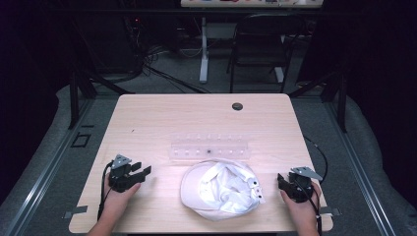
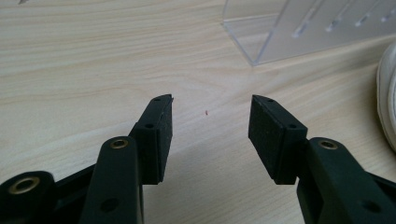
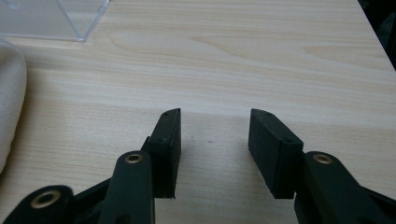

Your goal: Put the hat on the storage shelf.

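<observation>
On the near left part of the wooden table (image 1: 162, 110), the left gripper (image 1: 143, 173) is held low in a hand (image 1: 118, 199) that comes in from the bottom edge. Its jaws are spread wide with nothing between them; in the left gripper view (image 2: 210, 135) bare wood is seen in the gap. A black cable is seen trailing from it beside the wrist.

Behind the middle of the table, a clear plastic rack (image 1: 209, 146) is laid lengthwise, with a row of small pegs or holes along it; what they are cannot be told. Its corner is seen at upper right in the left gripper view (image 2: 289, 32) and at upper left in the right gripper view (image 3: 51, 18).

Just in front of the rack, a white cap (image 1: 219, 189) is set crown down, with its lining turned up and its back strap toward the right. It is apart from both grippers. Its rim is seen at the right edge of the left gripper view (image 2: 387, 102) and at the left edge of the right gripper view (image 3: 9, 102).

At the near right, the right gripper (image 1: 281, 179) is held in the other hand (image 1: 302, 206), pointed toward the cap. Its jaws are likewise wide apart and hold nothing, as the right gripper view (image 3: 214, 149) confirms.

Beyond the table, a dark chair (image 1: 260, 44) is noted on the floor.
</observation>
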Action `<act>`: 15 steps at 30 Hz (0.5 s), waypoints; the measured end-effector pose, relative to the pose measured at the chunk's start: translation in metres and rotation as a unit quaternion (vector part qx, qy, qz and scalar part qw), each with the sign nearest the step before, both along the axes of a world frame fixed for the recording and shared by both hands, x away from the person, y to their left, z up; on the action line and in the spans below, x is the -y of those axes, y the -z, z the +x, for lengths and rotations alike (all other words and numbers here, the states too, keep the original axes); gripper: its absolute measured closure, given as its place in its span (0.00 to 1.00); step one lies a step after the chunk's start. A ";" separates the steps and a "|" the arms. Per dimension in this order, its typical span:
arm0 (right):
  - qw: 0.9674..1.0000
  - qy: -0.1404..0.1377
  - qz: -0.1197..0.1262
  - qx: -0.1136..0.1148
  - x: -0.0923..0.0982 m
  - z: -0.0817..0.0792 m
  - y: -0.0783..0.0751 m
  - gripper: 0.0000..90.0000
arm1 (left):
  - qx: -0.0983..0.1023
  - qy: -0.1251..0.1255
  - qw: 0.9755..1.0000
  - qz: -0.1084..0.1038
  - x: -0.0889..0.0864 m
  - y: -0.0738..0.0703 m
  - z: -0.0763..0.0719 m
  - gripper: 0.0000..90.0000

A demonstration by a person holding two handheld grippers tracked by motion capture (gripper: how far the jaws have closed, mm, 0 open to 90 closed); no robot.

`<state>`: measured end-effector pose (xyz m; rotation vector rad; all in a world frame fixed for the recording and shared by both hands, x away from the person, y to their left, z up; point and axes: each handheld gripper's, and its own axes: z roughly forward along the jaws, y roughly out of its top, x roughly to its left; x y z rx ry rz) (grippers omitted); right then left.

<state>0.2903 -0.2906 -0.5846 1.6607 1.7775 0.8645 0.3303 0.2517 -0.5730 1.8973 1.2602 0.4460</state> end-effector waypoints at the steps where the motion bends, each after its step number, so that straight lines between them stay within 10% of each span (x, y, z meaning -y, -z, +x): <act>1: 1.000 -0.002 0.001 -0.001 0.000 0.000 0.000 0.60 | 0.003 0.005 1.000 0.011 0.003 0.000 0.000 0.56; 15: 0.999 -0.002 -0.008 -0.032 -0.009 -0.008 -0.007 0.53 | 0.007 0.007 0.999 0.030 0.012 -0.006 -0.003 0.57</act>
